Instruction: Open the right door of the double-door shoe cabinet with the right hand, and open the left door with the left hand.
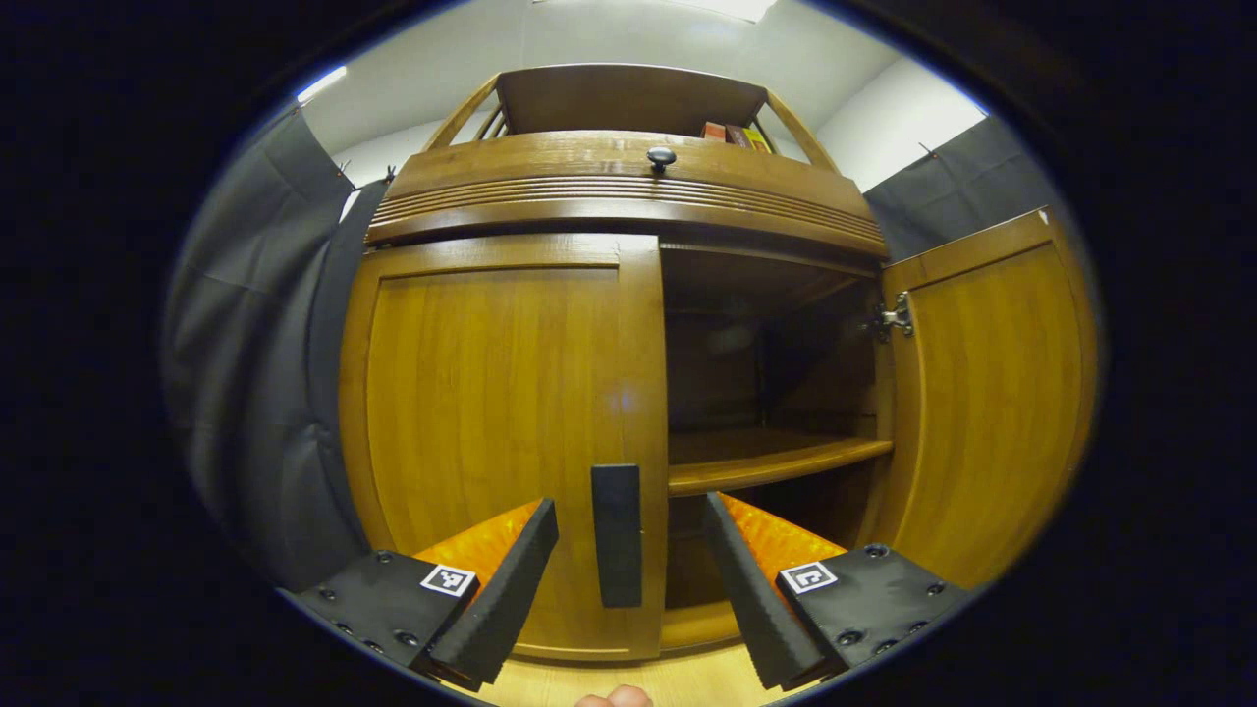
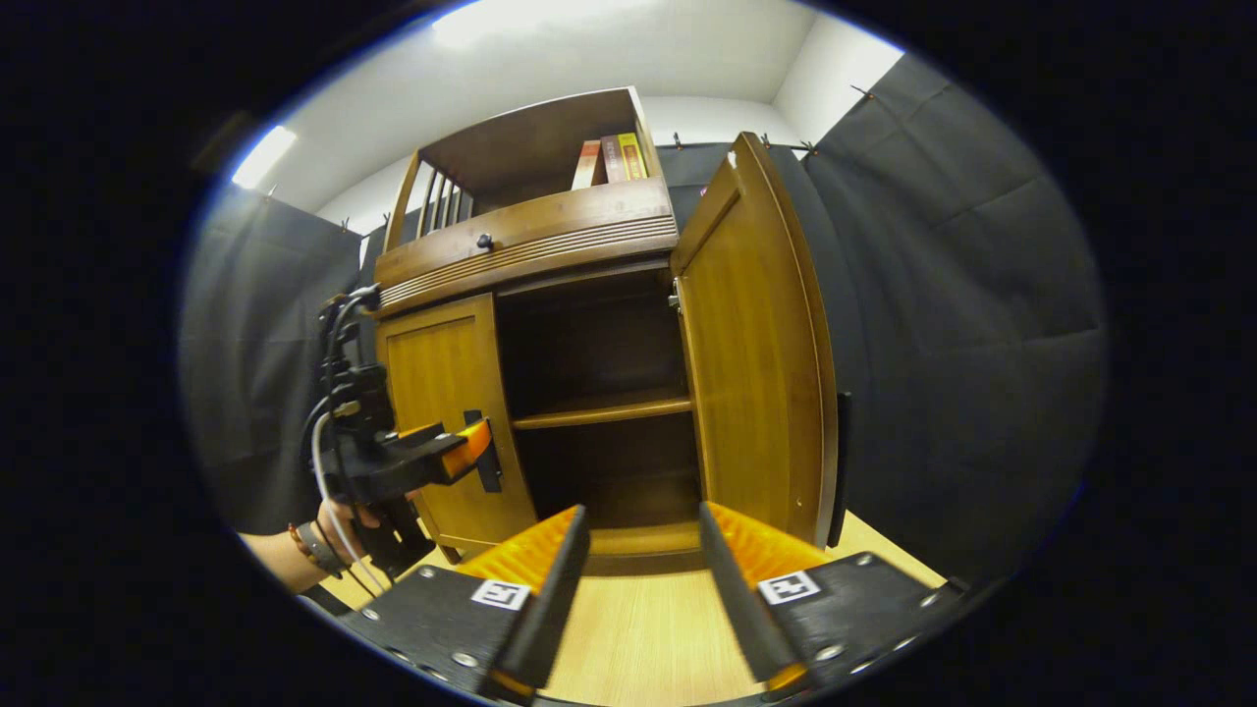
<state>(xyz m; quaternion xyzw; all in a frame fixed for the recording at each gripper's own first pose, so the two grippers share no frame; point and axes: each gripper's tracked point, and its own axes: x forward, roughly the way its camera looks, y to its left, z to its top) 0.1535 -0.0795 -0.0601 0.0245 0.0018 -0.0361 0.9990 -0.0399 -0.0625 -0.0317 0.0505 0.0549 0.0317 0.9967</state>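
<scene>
Brown wooden right door (image 2: 761, 353) standing swung open; left door (image 1: 506, 432) sitting closed. Left gripper (image 1: 628, 574) gaping wide around its black vertical handle (image 1: 617, 535), not touching. Right gripper (image 2: 643, 579) hanging wide, empty.

No words, brands or numbers can be read. Small square black-and-white coded markers (image 1: 449, 579) sit on both gripper bodies, low in each view; the book spines (image 2: 611, 159) are too small to read.

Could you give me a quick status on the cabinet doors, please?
Right door swung open, right gripper open and clear of it. Left door shut; left gripper open, fingers either side of its handle. Nothing in the way.
</scene>
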